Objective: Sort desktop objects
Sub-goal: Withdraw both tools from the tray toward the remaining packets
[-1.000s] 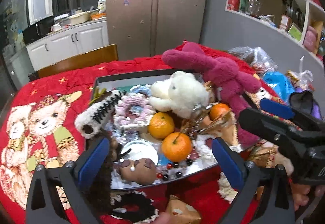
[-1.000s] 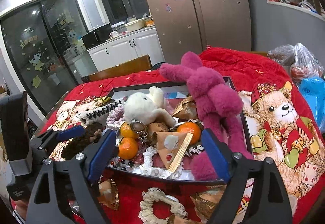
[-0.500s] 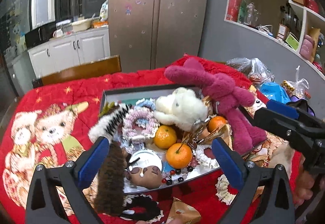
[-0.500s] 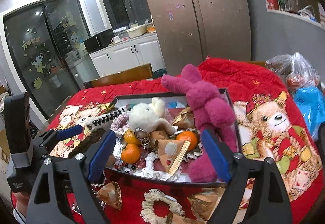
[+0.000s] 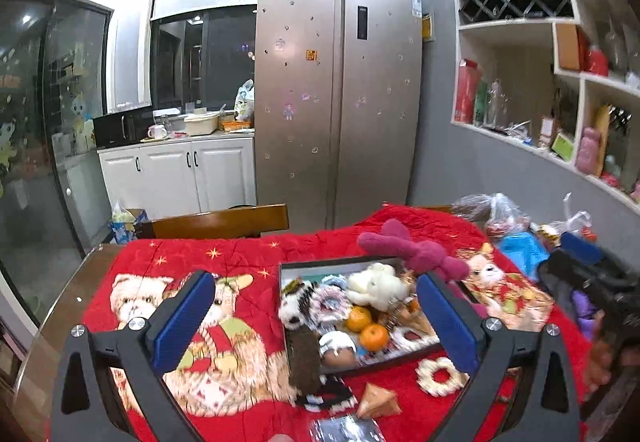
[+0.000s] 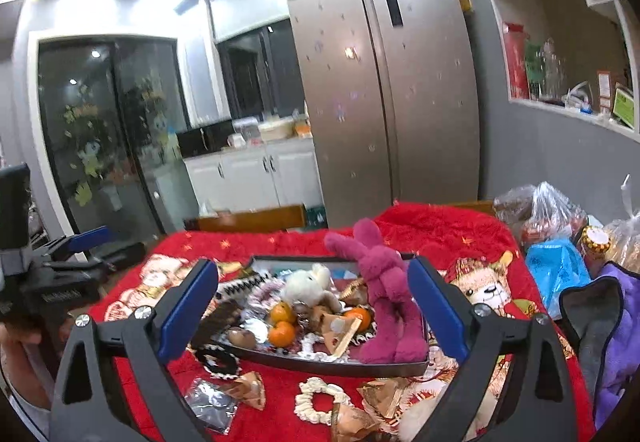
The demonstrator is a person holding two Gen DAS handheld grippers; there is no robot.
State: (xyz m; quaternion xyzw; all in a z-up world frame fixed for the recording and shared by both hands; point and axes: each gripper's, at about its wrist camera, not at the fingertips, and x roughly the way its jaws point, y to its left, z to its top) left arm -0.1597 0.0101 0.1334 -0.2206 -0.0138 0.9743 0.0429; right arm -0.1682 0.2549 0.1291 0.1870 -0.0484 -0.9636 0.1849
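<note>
A black tray [image 5: 332,262] [image 6: 320,365] on the red bear-print cloth holds a pink plush rabbit [image 5: 416,254] [image 6: 384,294], a white plush bear [image 5: 376,286] [image 6: 308,286], oranges [image 5: 374,336] [image 6: 282,334], hair ties and gold packets. On the cloth in front of it lie a white scrunchie [image 5: 440,376] [image 6: 320,402] and a gold packet [image 5: 378,400] [image 6: 248,388]. My left gripper [image 5: 316,318] hangs open above and before the tray, holding nothing. My right gripper [image 6: 314,306] is held likewise, its jaws opening with nothing gripped.
Plastic bags [image 6: 552,217], a blue bag [image 6: 556,274] and a purple cloth [image 6: 616,322] crowd the table's right side. A wooden chair back [image 5: 220,222] stands behind the table, with a fridge [image 5: 340,101] and white cabinets beyond. A brown furry piece [image 5: 304,358] overhangs the tray's near-left rim.
Both grippers have risen and drawn back from the tray, which now looks smaller and lower. Both views have tilted up onto the kitchen. The right jaws stand a little wider.
</note>
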